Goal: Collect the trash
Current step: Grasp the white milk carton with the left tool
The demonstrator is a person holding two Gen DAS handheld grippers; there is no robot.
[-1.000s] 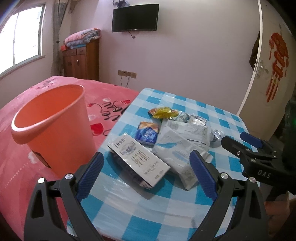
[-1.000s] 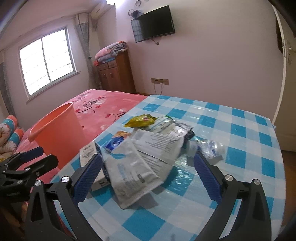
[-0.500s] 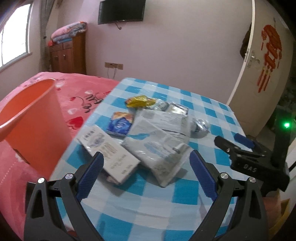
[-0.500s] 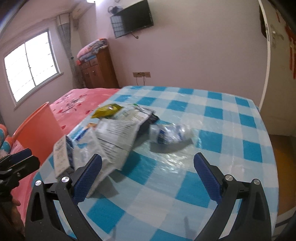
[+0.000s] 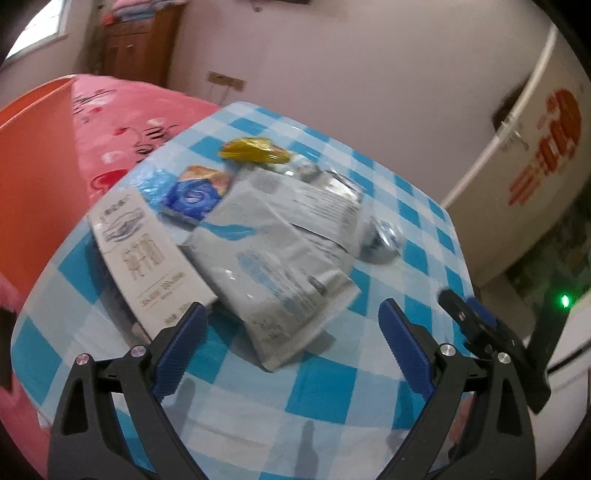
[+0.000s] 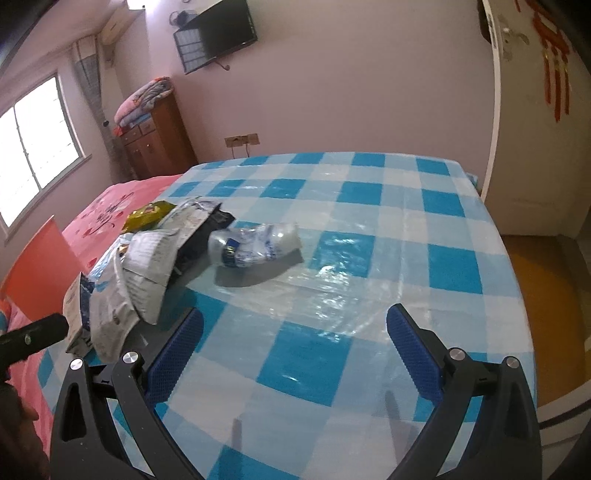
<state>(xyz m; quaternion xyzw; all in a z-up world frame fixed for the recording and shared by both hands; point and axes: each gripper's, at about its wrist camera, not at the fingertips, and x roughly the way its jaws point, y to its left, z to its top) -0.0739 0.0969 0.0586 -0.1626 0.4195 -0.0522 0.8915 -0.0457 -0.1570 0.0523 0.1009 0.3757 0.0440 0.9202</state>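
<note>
Presently both grippers, left gripper [image 5: 290, 323] and right gripper [image 6: 293, 330], hover wide open and empty over the table [image 6: 424, 221]. Trash pile [image 5: 273, 240] sits beside the orange bin [image 5: 33, 177]; overlapping wrappers risk dragging neighbours off the edge.

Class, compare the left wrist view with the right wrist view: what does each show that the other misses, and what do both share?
Only the left wrist view shows the blue packet and the white carton's printed face. Only the right wrist view shows the wall television and the window. Both show the checked tablecloth, the crushed plastic bottle, the yellow wrapper, the orange bin, and both grippers open: left gripper, right gripper.
</note>
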